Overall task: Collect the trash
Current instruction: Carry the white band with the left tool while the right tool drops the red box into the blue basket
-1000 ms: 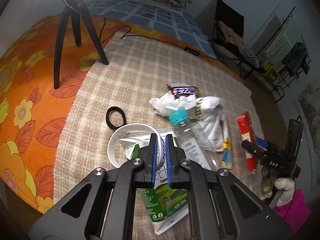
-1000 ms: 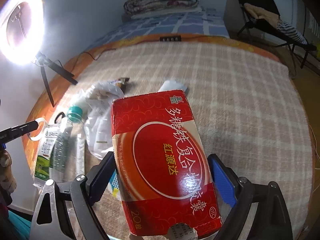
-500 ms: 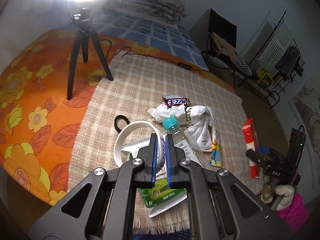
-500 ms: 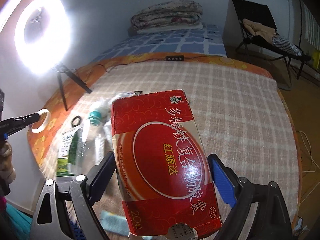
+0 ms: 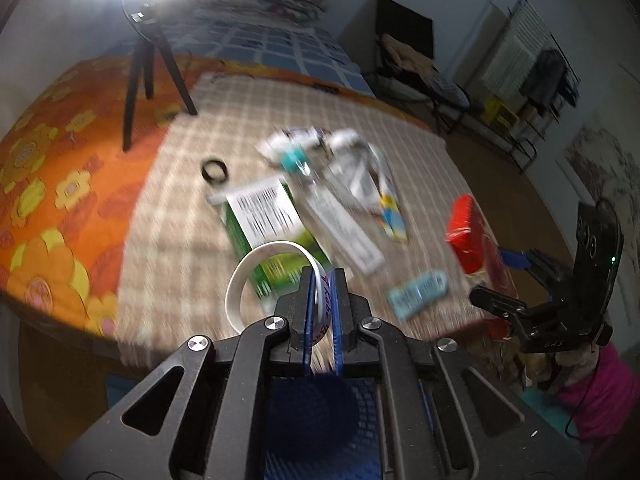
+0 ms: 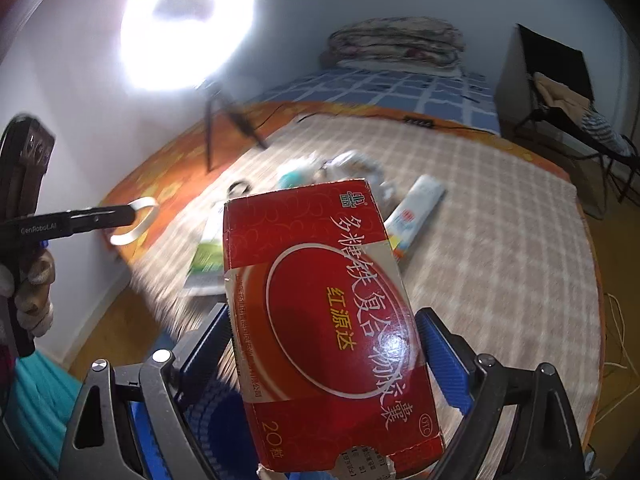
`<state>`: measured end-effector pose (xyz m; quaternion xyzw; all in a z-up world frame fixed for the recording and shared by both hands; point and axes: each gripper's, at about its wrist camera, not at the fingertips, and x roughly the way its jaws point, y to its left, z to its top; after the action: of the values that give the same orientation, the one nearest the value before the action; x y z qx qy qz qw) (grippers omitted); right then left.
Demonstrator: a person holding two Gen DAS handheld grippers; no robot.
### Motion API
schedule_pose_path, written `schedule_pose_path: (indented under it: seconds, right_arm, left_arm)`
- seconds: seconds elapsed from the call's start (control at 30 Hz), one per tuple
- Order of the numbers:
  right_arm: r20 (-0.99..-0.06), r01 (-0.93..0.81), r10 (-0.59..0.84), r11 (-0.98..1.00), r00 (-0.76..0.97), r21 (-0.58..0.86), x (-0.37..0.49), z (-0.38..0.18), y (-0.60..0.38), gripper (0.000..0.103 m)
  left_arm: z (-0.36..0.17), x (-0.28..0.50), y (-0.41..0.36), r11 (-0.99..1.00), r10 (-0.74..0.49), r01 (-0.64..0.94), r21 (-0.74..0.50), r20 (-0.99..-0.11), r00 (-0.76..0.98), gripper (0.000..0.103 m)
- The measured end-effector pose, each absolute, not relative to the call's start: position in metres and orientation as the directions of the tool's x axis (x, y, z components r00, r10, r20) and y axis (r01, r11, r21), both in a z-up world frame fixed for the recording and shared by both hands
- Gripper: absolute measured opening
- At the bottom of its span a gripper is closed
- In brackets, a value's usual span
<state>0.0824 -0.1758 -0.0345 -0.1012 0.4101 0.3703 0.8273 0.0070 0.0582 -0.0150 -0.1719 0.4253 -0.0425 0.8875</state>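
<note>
Both tongs have pulled back from the litter since the frame a second ago: the pile that sat right under my left tongs (image 5: 322,292) now lies farther up the bed, and the near edge of the checked blanket (image 5: 416,160) with floor below it has come into view. Left tongs are together, clamped on the rim of a white tape ring (image 5: 256,276); the ring hangs clear of the blanket. Right tongs (image 6: 324,344) stand wide, pads pressed on the two sides of the red medicine box (image 6: 320,312), also off the bed. I read this as two pieces picked and under carry toward a bin; something blue and ribbed shows below both tongs, too close and dark to identify. Still on the blanket near its front edge: green carton (image 5: 272,236), clear bottle with teal cap (image 5: 320,196), crumpled white wrappers (image 5: 348,152), a light blue packet (image 5: 418,294), a black ring (image 5: 215,171). So collection is partly done. Surface is a bed: orange flowered sheet (image 5: 48,184) at the left edge, blue check cover beyond. Ring light on tripod (image 5: 150,60) stands on the sheet. Room: pale walls, folding chair, drying rack. Frames are motion-blurred.
</note>
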Motion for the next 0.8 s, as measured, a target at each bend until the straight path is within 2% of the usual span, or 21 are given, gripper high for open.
schedule_pose_path:
  seconds: [0.33,0.8]
  right_arm:
    - [-0.798,-0.788,0.505,0.613,0.328,0.064,0.002,-0.067,-0.163,0.093]
    - [-0.877,-0.817,0.413,0.575,0.246,0.042,-0.037,-0.135,-0.152,0.093]
  left_arm:
    - [-0.059,-0.047,0.003,0.946,-0.277,0.007,-0.325,-0.795,0.540,0.005]
    - [-0.116,-0.074,-0.018,0.949,-0.293,0.015,-0.315,-0.864,0.409,0.005]
